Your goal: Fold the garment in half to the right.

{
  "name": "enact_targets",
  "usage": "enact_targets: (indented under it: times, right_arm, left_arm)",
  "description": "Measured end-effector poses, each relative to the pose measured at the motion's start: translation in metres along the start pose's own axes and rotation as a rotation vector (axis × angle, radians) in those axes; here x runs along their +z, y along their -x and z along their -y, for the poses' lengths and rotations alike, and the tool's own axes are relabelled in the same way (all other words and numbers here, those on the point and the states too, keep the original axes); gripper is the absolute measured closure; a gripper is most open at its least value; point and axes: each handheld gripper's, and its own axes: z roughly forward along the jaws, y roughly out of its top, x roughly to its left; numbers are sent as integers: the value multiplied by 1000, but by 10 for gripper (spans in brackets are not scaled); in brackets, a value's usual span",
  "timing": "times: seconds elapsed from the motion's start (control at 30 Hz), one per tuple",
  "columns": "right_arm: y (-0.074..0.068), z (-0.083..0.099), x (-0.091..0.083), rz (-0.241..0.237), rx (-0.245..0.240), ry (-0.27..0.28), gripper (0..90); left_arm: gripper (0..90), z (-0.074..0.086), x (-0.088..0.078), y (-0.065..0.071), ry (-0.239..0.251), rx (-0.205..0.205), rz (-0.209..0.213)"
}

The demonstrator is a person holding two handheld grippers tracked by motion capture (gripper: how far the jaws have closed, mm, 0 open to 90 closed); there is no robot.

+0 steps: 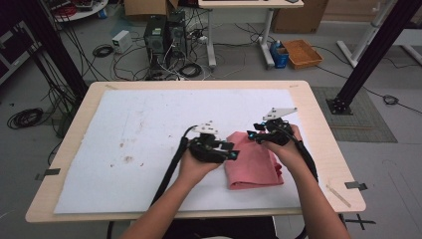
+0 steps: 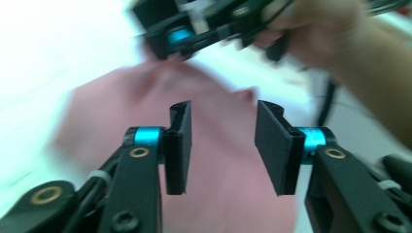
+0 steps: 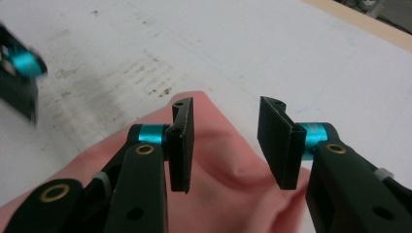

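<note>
While it lies folded and a little rumpled on the white sheet (image 1: 149,129) that covers the desk (image 1: 318,129), the pink cloth (image 1: 251,167) is seen toward the near right part of that sheet, between the person's two hands. Its far corner is raised into a soft ridge, as shown in the right gripper view (image 3: 228,165). The left tongs (image 1: 233,152) are held just over the cloth's left edge, and in the left gripper view their jaws are spread with only the blurred pink fabric (image 2: 218,160) beneath them, nothing pinched between the pads. The right tongs (image 1: 255,133) are held at the cloth's far right corner; their jaws are likewise spread above the fabric, with no fold caught. Brownish stains (image 1: 128,159) are seen on the sheet to the left of the cloth. Beyond the desk, cables and computer cases (image 1: 164,35) are seen on the floor, along with an orange tray (image 1: 302,53).
</note>
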Motion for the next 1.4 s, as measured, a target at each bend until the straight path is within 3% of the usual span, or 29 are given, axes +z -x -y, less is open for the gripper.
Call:
enact_targets:
  times: [0.13,0.27,0.37,0.47,0.67,0.83,0.9,1.03,1.27,1.4]
  right_arm:
    - [-7,-4,15,-13,-22,-37,640]
    - [-16,-6,32,-53,-55,-103,726]
    - [-24,-9,44,-28,-83,-161,725]
    - [-32,-15,53,-26,-95,-170,719]
    - [-37,-18,84,13,-111,-307,738]
    - [-41,-21,84,0,-120,-298,701]
    - [-37,-21,75,-6,-93,-253,684]
    - [-16,-11,42,10,-1,-140,693]
    - [21,37,29,99,157,-169,722]
    - [36,54,22,92,243,-115,727]
  left_arm:
    - [565,30,-32,-12,-11,-30,-68]
    - [565,45,-59,-18,2,-68,-89]
    - [565,50,-74,-16,15,-63,-90]
    - [565,55,-82,-17,13,-63,-93]
    - [566,57,-84,-21,22,-77,-97]
    - [565,57,-83,-22,20,-79,-93]
    - [566,57,-85,-22,25,-79,-91]
    - [560,58,-90,-24,40,-88,-98]
    - [560,59,-92,-26,46,-100,-105]
    - [559,60,-90,-27,41,-105,-107]
